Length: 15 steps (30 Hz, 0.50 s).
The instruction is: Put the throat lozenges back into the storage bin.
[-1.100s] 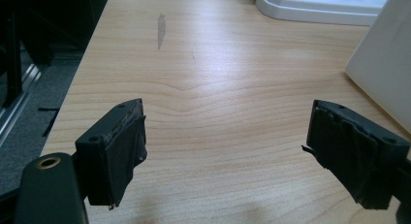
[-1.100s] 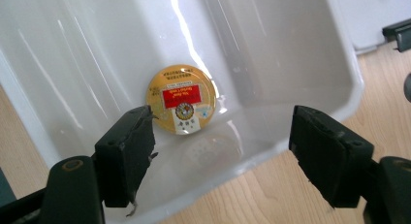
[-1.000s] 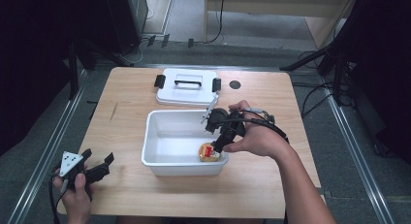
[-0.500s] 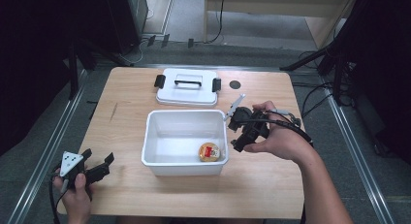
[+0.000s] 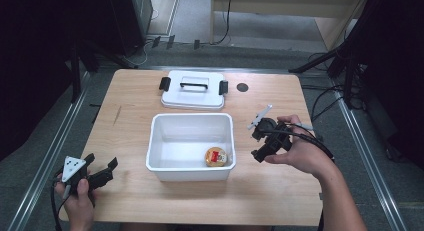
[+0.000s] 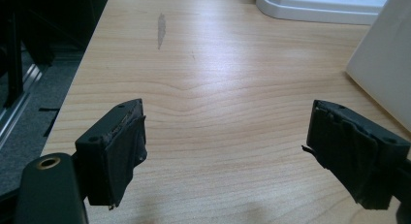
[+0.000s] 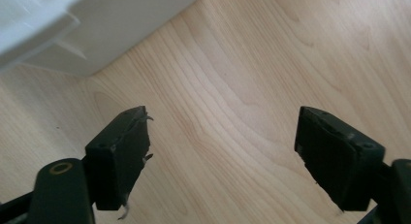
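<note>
So, key relation: lid (image 5: 192, 89) lies at about 11 o'clock from your right gripper (image 5: 265, 141), beyond the bin (image 5: 191, 167), well apart from both grippers.
nearer hand: your right gripper; the left gripper (image 5: 95, 172) sits at the table's (image 5: 130, 206) near-left corner, with the lid at about 1 o'clock from it.
lid axis: long axis runs 9-to-3 across the table, handle (image 5: 193, 82) along it, a black latch at each short end.
bin: open, middle of table, just at 9 o'clock of your right gripper, not touching.
cup (image 5: 216, 156): small round one with red-yellow top, inside the bin, near-right corner.
right jaws: spread wide, nothing between them, bare wood below, bin corner (image 7: 72, 30) at upper left in the right gripper view.
left jaws: spread wide, empty, bin wall (image 6: 387, 64) at right in the left gripper view.
judgement: lid likely goes on the bin next; reach over or round the bin for it.
counts: lid 1; bin 1; cup 1; latches 2; grippers 2; dark round spot (image 5: 243, 87) on table 1.
</note>
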Available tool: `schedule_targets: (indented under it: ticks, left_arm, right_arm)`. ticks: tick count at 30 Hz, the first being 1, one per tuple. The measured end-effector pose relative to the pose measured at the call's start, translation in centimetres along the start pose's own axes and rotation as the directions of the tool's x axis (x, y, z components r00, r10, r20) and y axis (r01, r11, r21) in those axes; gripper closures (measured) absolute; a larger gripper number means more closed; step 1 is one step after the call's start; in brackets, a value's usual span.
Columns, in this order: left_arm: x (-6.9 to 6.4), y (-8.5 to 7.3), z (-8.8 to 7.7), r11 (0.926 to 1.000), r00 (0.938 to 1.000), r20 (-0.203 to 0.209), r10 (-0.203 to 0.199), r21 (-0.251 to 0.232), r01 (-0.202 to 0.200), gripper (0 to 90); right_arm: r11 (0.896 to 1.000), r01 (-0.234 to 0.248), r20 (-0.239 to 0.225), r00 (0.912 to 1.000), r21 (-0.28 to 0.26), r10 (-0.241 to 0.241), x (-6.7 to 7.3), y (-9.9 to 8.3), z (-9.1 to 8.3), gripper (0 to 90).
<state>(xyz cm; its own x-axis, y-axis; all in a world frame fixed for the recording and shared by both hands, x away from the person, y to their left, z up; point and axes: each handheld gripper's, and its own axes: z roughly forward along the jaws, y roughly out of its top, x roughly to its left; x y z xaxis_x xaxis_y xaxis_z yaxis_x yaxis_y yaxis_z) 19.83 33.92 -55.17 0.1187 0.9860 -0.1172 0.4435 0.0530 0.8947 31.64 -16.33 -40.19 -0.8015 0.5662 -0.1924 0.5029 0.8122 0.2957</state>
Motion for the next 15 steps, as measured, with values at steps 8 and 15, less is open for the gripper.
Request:
schedule_targets:
  ticks: [8, 15]
  left_arm:
    - [0.0, 0.0, 0.0, 1.0000, 1.0000, -0.001, 0.002, 0.000, -0.002, 14.9]
    - [0.0, 0.0, 0.0, 1.0000, 1.0000, -0.002, 0.004, 0.001, -0.004, 15.0]
  right_arm:
    - [0.992, -0.125, 0.029, 0.9917, -0.015, 0.125, -0.9, -3.0, 1.5, 1.8]
    - [0.958, -0.271, 0.064, 0.9585, -0.089, 0.278, -1.6, -6.3, 2.9, 0.0]
